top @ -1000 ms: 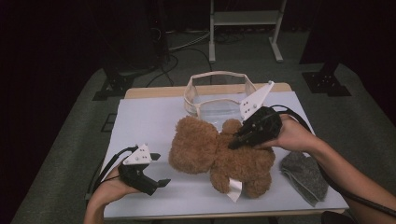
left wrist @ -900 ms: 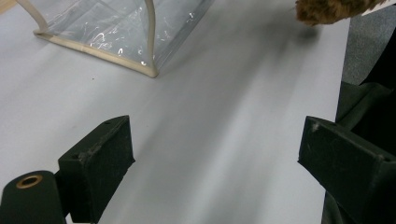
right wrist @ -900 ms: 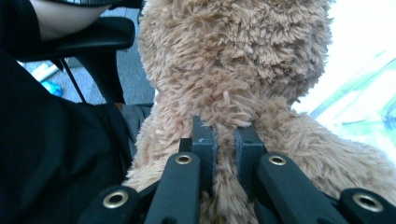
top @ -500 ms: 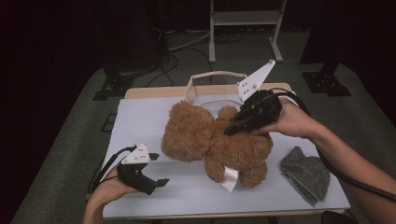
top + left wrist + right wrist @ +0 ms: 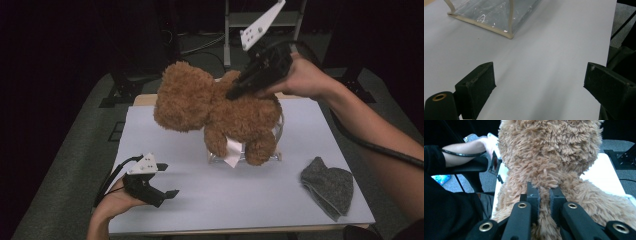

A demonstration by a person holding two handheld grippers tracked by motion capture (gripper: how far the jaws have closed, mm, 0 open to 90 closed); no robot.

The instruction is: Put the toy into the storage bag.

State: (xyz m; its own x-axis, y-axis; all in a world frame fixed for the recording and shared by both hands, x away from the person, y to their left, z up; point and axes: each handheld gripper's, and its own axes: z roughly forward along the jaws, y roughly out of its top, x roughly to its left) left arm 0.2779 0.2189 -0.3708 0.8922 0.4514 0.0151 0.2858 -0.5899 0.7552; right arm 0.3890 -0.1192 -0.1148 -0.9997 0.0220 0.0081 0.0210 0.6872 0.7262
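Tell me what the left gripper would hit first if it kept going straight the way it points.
Probably the clear plastic bag lying ahead on the white table. The left gripper has open jaws with bare tabletop between; depth is hard to judge.

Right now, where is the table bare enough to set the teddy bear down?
Free: the front middle strip between the left gripper and the grey cloth, and the left side. Crowded: the middle back, where the right gripper holds the teddy bear above the clear bag.
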